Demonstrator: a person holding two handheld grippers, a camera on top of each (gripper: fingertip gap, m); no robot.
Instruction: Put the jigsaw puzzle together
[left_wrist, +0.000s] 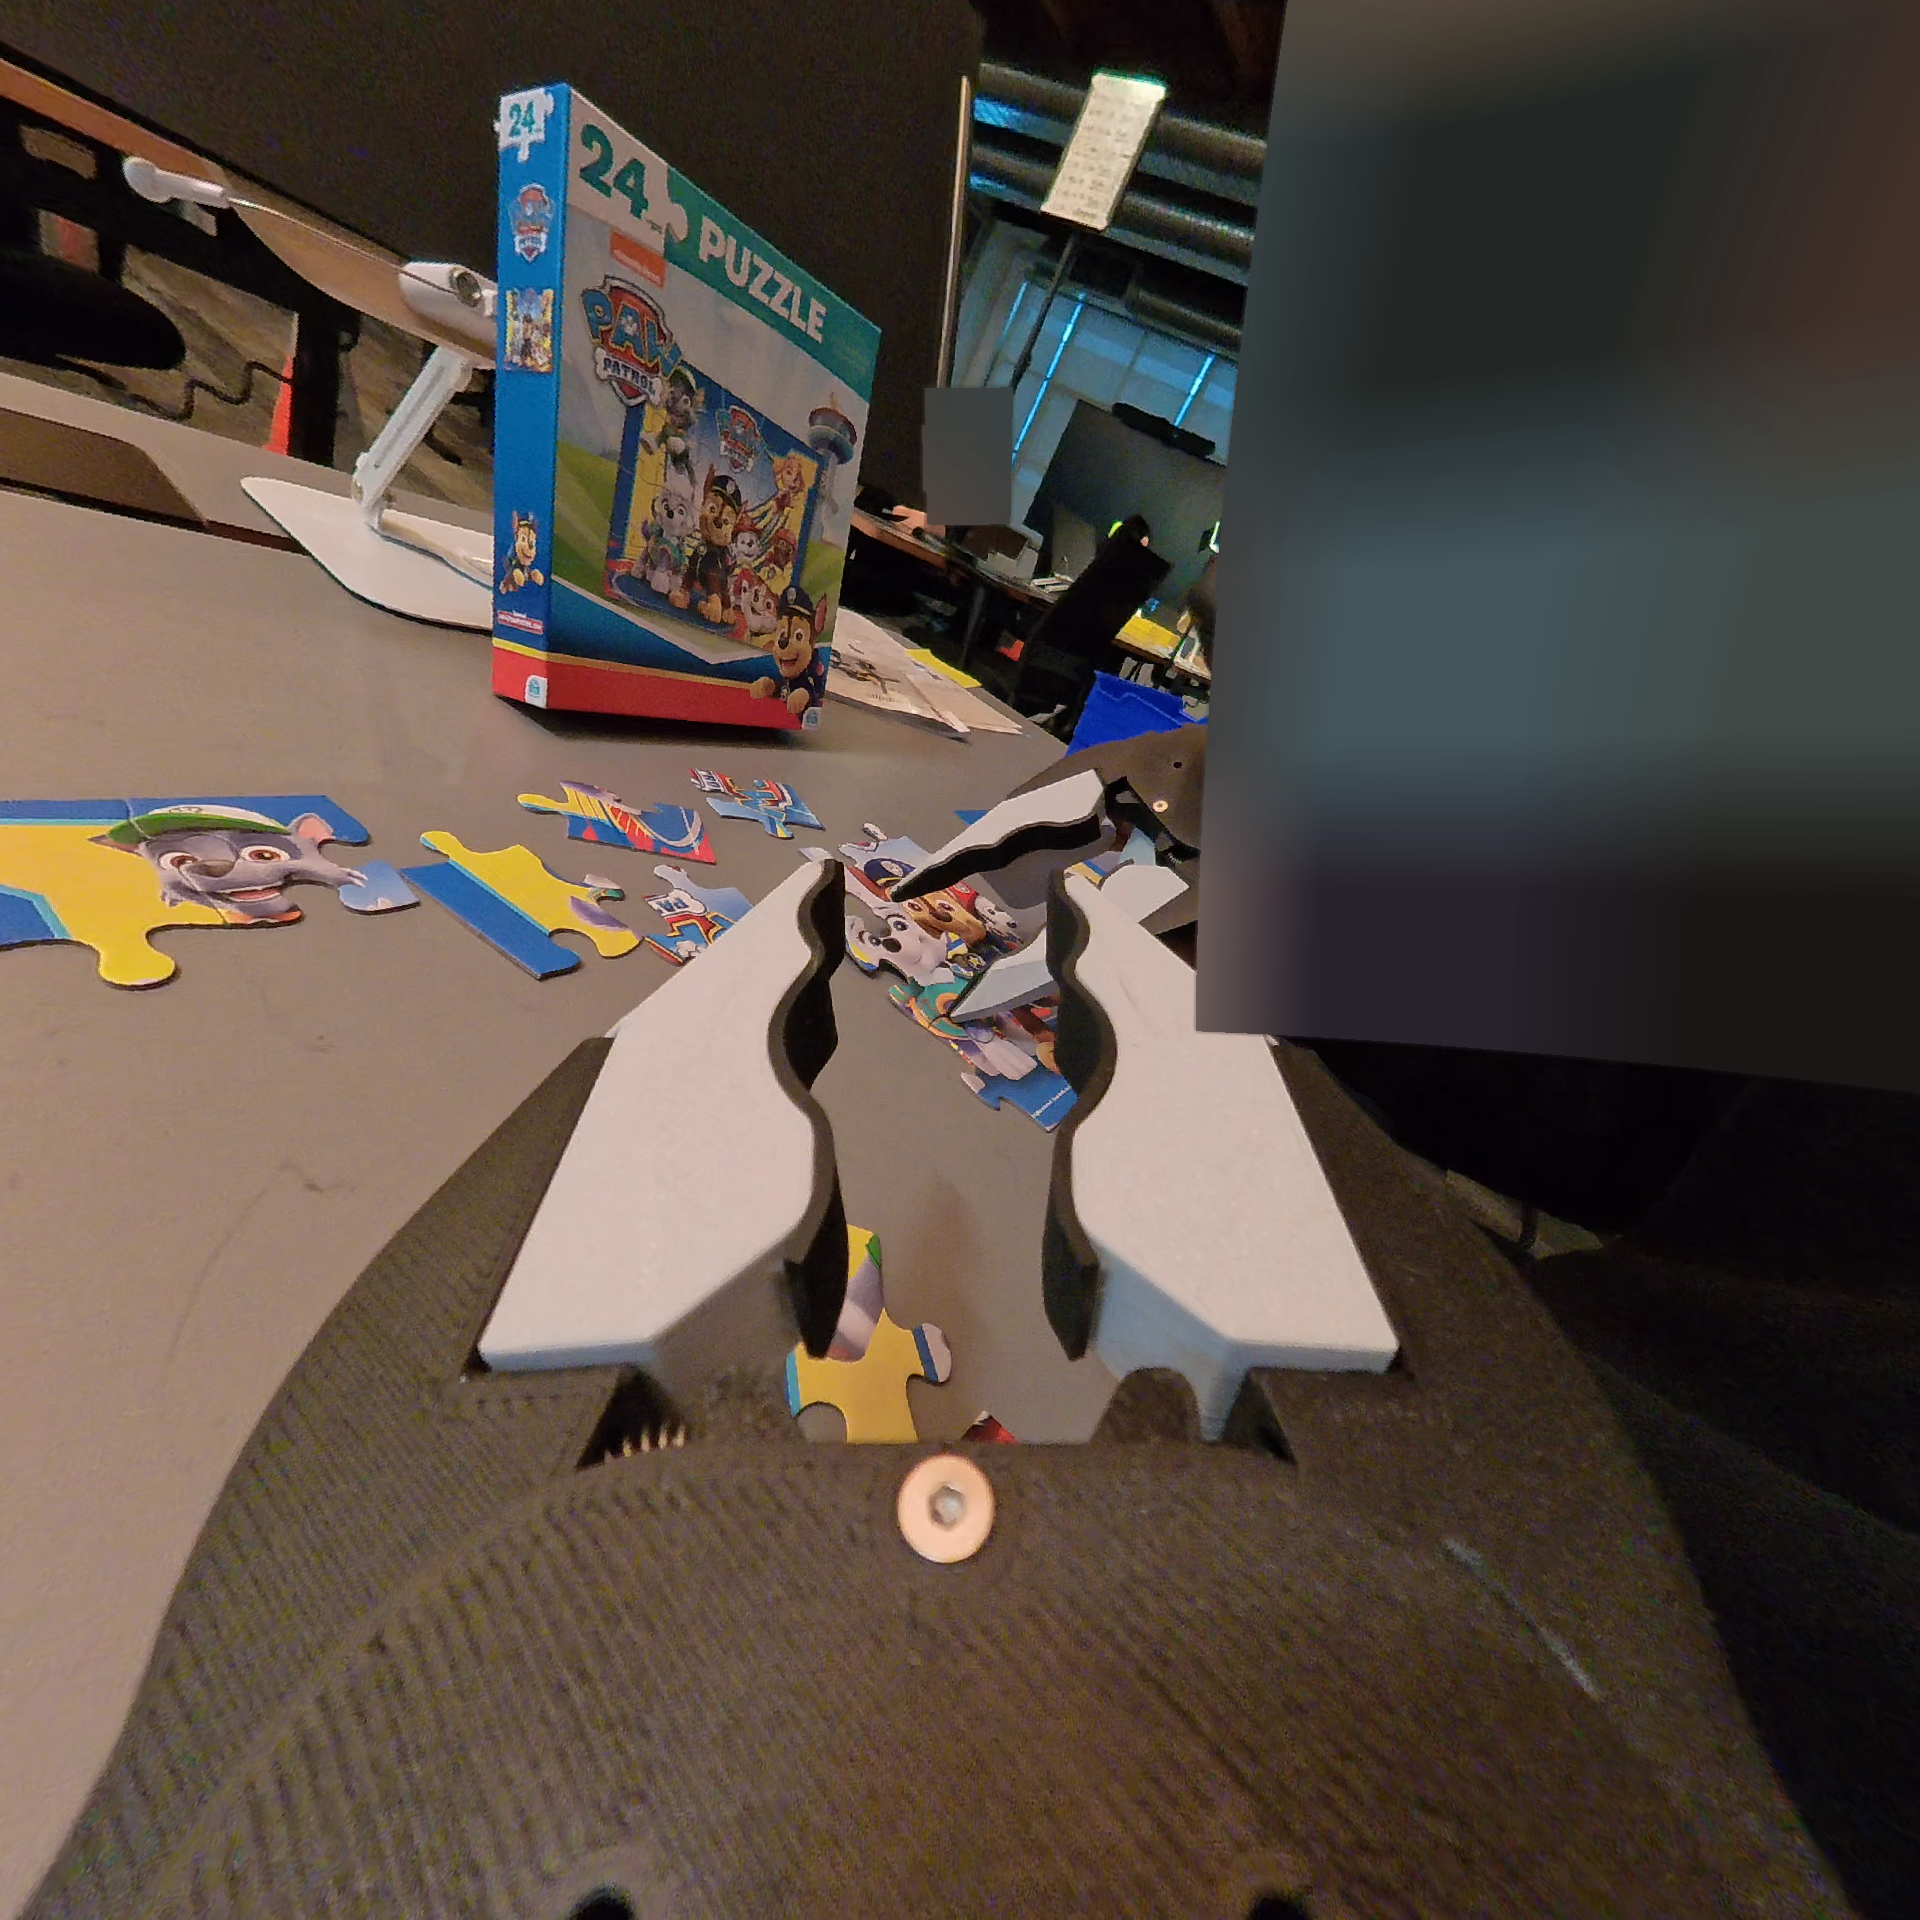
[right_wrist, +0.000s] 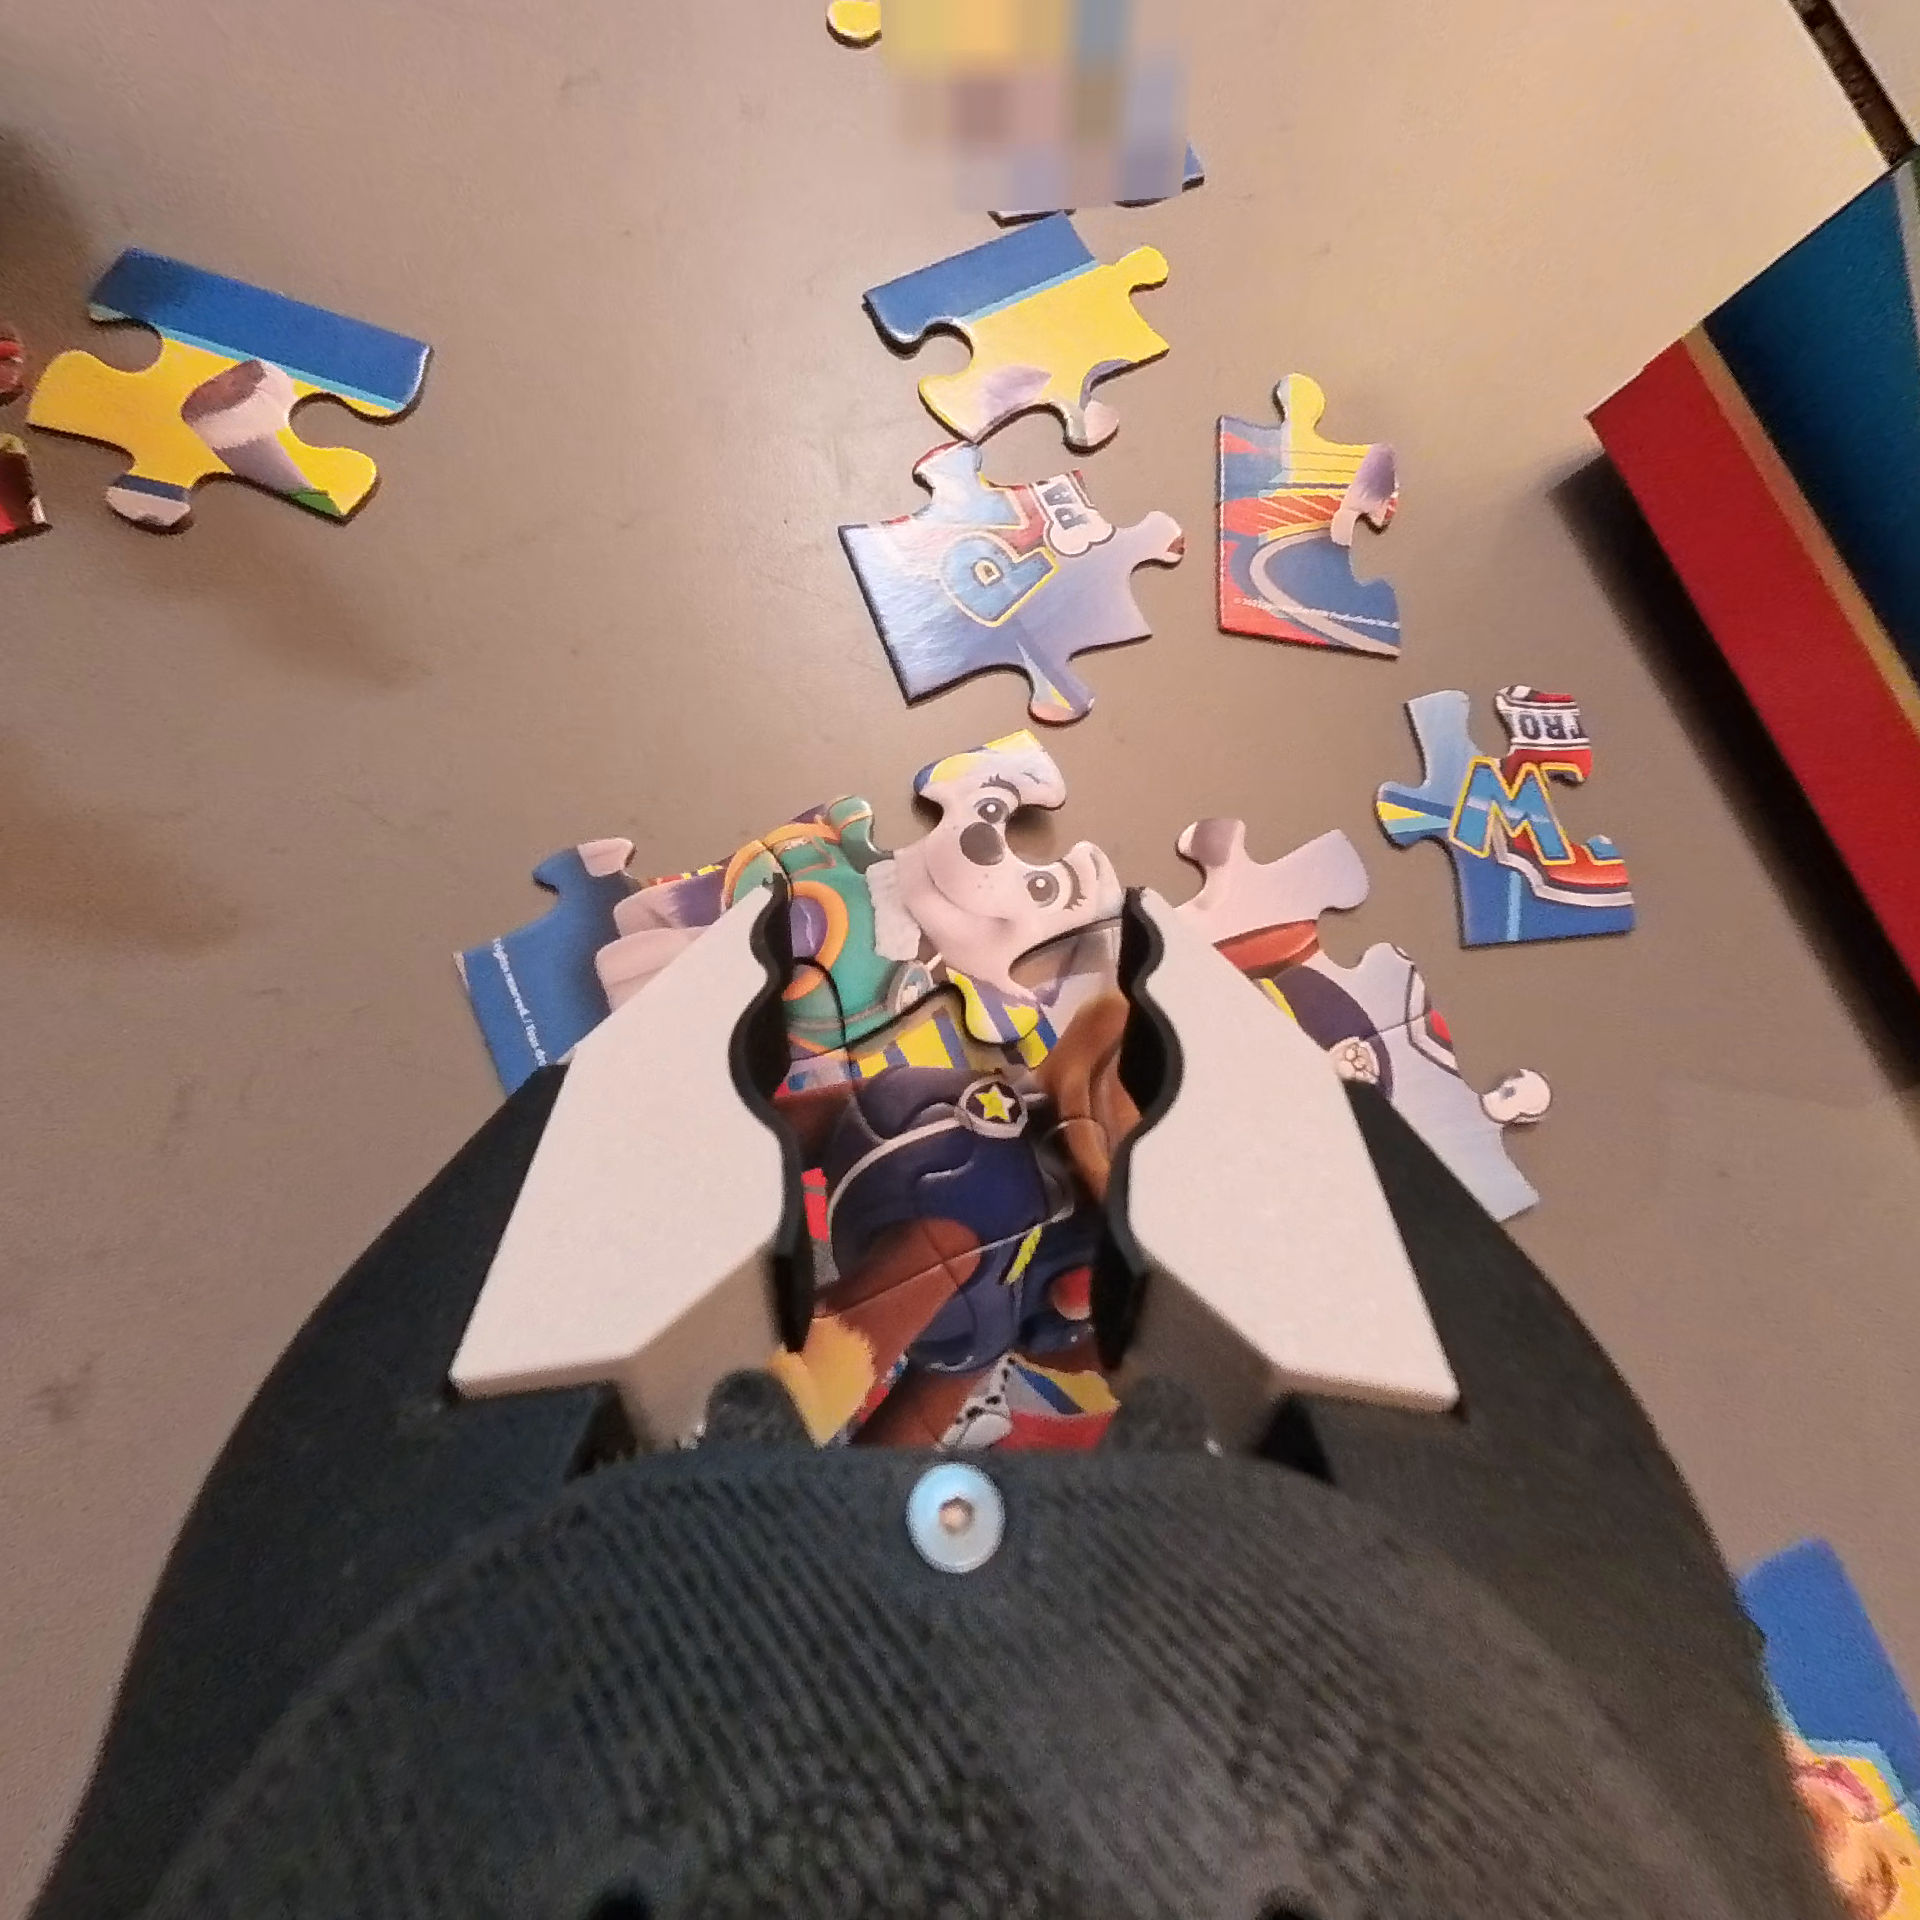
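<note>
We hold the right gripper (right_wrist: 940, 904) just over the joined cluster of puzzle pieces (right_wrist: 935, 935) on the grey table (right_wrist: 312, 935), jaws wide apart and gripping nothing; the white-dog piece (right_wrist: 997, 862) lies flat beneath and just past its tips. The left gripper (left_wrist: 945, 894) hangs nearby, half open and empty, with a loose yellow piece (left_wrist: 873, 1371) on the table below it. Pieces this thin sit flush, so we judge that any hold needs a low, square approach at an edge.
</note>
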